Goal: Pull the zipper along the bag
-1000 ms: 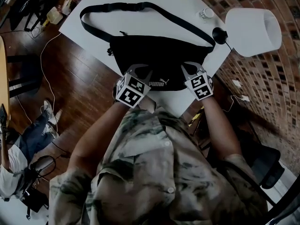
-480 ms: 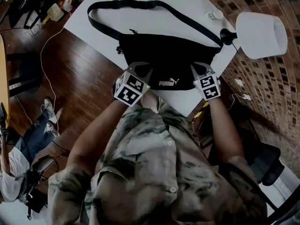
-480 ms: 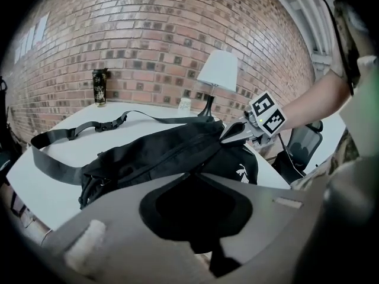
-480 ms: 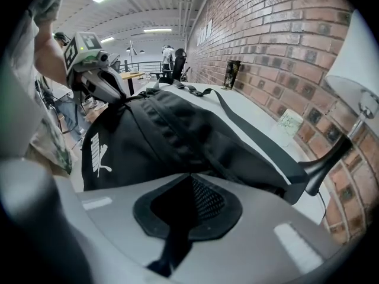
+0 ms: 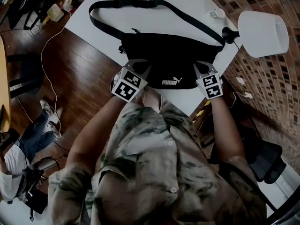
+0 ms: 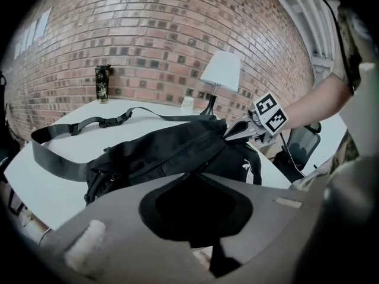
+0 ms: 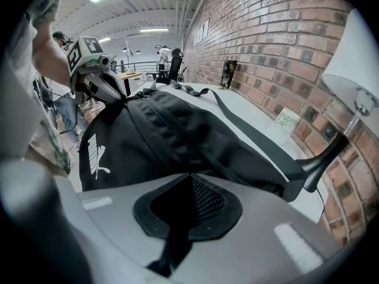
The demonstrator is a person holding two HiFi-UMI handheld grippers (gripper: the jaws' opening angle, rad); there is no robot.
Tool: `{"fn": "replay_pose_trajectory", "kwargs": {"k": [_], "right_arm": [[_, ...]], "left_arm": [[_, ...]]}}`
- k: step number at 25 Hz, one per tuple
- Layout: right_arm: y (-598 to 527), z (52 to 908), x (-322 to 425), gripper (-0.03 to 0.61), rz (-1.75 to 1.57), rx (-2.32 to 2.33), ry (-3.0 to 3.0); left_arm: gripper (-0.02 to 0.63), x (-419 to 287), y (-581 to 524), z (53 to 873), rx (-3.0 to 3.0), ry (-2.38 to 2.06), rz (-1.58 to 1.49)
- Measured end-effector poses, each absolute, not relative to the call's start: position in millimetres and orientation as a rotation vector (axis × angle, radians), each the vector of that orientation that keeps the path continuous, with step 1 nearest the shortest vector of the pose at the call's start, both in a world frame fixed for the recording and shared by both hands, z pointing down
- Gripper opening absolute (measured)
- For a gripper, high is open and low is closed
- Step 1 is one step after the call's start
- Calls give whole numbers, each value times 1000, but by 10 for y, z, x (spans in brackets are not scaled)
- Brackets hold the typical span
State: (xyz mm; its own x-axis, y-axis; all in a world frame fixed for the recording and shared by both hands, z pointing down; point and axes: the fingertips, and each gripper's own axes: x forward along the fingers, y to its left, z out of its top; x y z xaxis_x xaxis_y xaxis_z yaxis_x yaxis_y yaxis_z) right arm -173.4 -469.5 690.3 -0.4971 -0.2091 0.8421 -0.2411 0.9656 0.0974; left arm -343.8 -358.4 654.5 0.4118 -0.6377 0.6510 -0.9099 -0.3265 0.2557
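Left fingers: The left gripper (image 6: pixel 190 175) has its two fingers shut together. They seem to pinch one end of the bag (image 5: pixel 171 60) right at their tips.
Right fingers: The right gripper (image 7: pixel 189 176) also has its fingers shut together. They seem to pinch the other end of the bag.
Bag: It is black and lies on the white table (image 5: pixel 154 20), stretched between my two pairs of fingers. Its strap (image 5: pixel 126 3) loops away, far past the tips.
Zipper: The zipper (image 7: pixel 163 126) runs along the top of the bag, just past the right fingers and on toward the left ones. I cannot find the little pull tab.
Step now: I think I am only holding the bag ready. The pull has not begun.
How to do it well: I should hold one end tight so the cloth is flat. Then I let go with the other fingers, find the tab and pinch it. I pull straight along the zipper line, low and slow. If I pull up, the cloth may bunch and the zipper may jam.
Inside the bag: It looks shut, so I cannot see in.
Cup: A small white cup (image 5: pixel 216 13) sits far past the right fingers. I cannot see what is in it.
Can: A dark can (image 6: pixel 103 83) stands far past the left fingers, by the wall. I cannot see into it.
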Motion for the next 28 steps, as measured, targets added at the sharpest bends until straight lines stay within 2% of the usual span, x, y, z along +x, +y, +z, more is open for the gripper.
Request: {"fn": "replay_pose_trajectory", "kwargs": {"k": [11,13,15,17,24,28], "right_arm": [[-4761,6899,-1716,9,43,371,-2133],[-4771,6844,-1698,27,41,404,-2140],[-4756,6736,-1701,73,30,424,-2169],[-4691,6626,-1657,81,20,434,-2195],[-4151,6152,-1098,83,-8,472,-2316],[-3526,5840,-661,81,-29,431,-2431]], "left_arm": [[44,-3449,-3592,6594,2129,-1264,448],[55,-3458,-3577,6590,2146,-1277,440],[69,-3489,-3557,6574,2150,-1306,439],[74,-3514,-3492,6554,2149,-1345,470],[72,-3471,-2863,6415,2060,-1517,578],[72,-3183,-2279,6093,1994,-1647,566]]}}
